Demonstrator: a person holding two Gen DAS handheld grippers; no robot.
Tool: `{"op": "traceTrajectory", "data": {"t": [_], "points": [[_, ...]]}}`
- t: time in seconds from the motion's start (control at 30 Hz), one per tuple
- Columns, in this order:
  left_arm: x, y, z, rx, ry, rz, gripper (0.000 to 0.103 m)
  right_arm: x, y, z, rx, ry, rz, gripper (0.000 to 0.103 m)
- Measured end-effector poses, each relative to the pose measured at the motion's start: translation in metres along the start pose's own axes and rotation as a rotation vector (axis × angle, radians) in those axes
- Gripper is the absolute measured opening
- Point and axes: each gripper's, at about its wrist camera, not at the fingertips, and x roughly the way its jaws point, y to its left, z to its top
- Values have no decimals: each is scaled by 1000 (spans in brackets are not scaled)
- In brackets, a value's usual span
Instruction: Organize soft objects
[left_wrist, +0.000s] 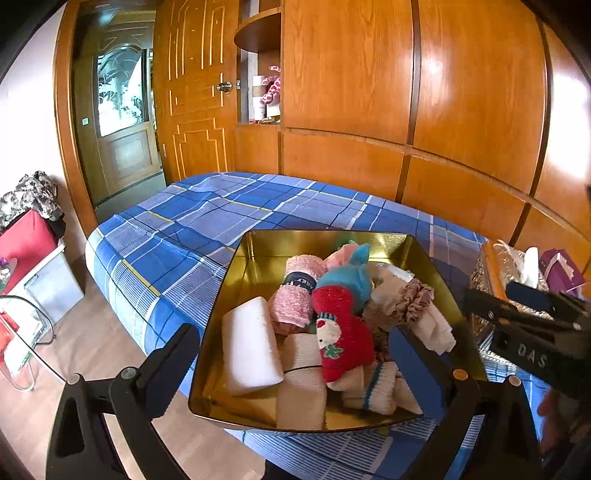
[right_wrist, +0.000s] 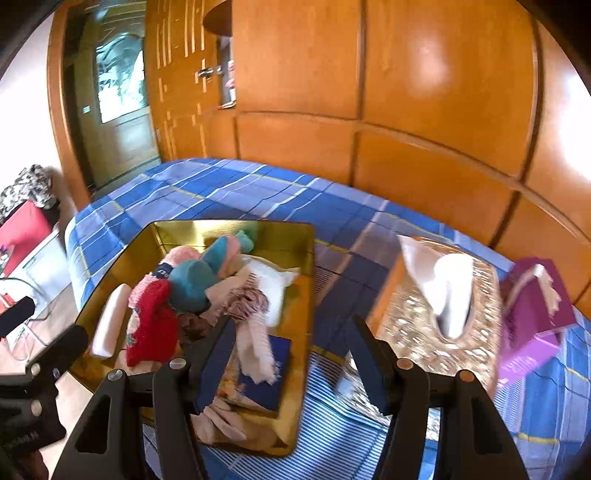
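Note:
A gold metal tray (left_wrist: 218, 306) (right_wrist: 303, 295) sits on the blue plaid bed. It holds several soft things: a white sponge block (left_wrist: 249, 347), a pink rolled towel (left_wrist: 297, 291), a red snowman sock (left_wrist: 341, 332) (right_wrist: 155, 325), a teal sock (left_wrist: 351, 277) (right_wrist: 192, 284), a frilly mauve scrunchie (left_wrist: 415, 295) (right_wrist: 247, 301) and cream cloths. My left gripper (left_wrist: 314, 369) is open, its fingers straddling the tray's near end. My right gripper (right_wrist: 291, 358) is open and empty over the tray's right rim.
A glittery tissue box (right_wrist: 424, 325) (left_wrist: 491, 269) and a purple box (right_wrist: 535, 306) (left_wrist: 561, 269) lie on the bed right of the tray. Wooden wardrobe panels stand behind the bed. A red-topped unit (left_wrist: 26, 243) and floor lie to the left.

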Motion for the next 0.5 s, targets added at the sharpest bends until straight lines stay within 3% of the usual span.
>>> {"op": "traceTrajectory", "data": {"t": [0.2, 0.5], "points": [[-8, -7, 1, 4, -22, 1, 103, -13, -3, -11, 8, -30, -48, 63], [-18, -14, 3, 16, -53, 10, 103, -21, -1, -16, 10, -42, -47, 63]]}}
